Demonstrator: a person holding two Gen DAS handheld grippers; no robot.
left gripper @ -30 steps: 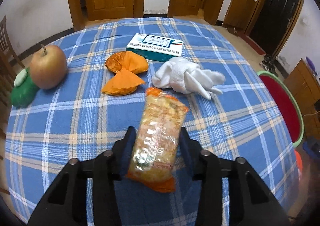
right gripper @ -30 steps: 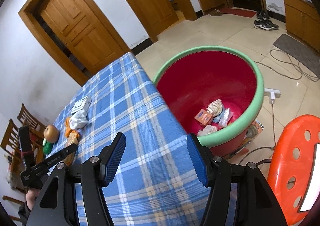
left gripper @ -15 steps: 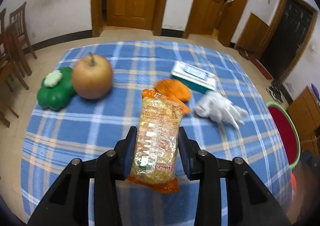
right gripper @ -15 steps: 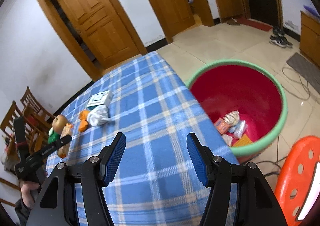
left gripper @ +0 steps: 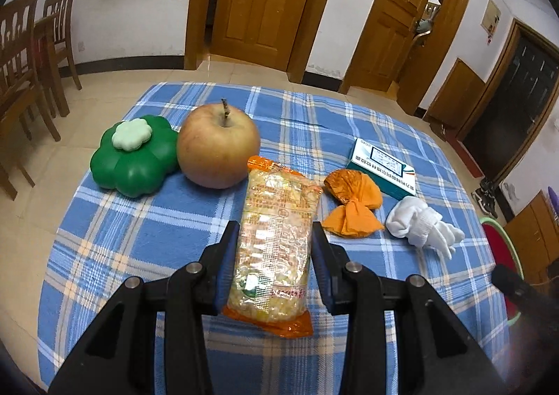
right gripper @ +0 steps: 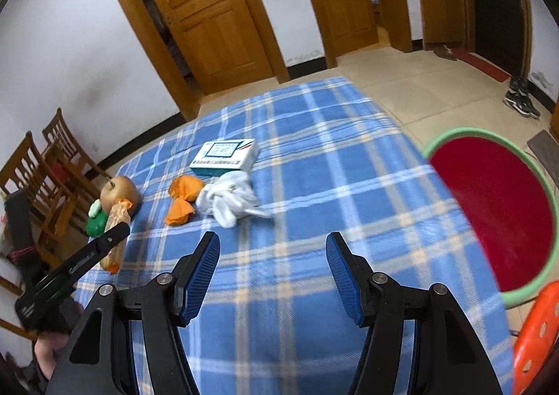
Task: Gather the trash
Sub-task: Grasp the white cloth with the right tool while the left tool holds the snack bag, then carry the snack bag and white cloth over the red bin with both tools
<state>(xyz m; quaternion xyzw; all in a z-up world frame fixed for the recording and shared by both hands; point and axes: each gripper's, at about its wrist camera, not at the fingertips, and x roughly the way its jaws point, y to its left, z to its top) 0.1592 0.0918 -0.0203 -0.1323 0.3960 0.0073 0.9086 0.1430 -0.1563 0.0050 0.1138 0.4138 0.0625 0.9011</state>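
Observation:
My left gripper (left gripper: 274,232) is shut on a clear snack packet with orange ends (left gripper: 276,255), held above the blue plaid tablecloth (left gripper: 139,248). The right wrist view shows that packet (right gripper: 117,217) at the far left. An orange wrapper (left gripper: 353,199), a white crumpled cloth (left gripper: 422,224) and a teal-and-white box (left gripper: 382,164) lie on the table just right of the packet. My right gripper (right gripper: 272,244) stands open over bare cloth, nothing between its fingers. The red basin with a green rim (right gripper: 489,213) sits beyond the table's right edge.
An apple (left gripper: 218,147) and a green clover-shaped object (left gripper: 134,157) sit at the left of the table. Wooden chairs (left gripper: 28,56) stand at the far left. An orange plastic stool (right gripper: 534,342) is beside the basin. Wooden doors line the back wall.
The left gripper, still gripping the packet, has swung so the apple and green object now lie just ahead. The right gripper has turned from the basin toward the table's objects.

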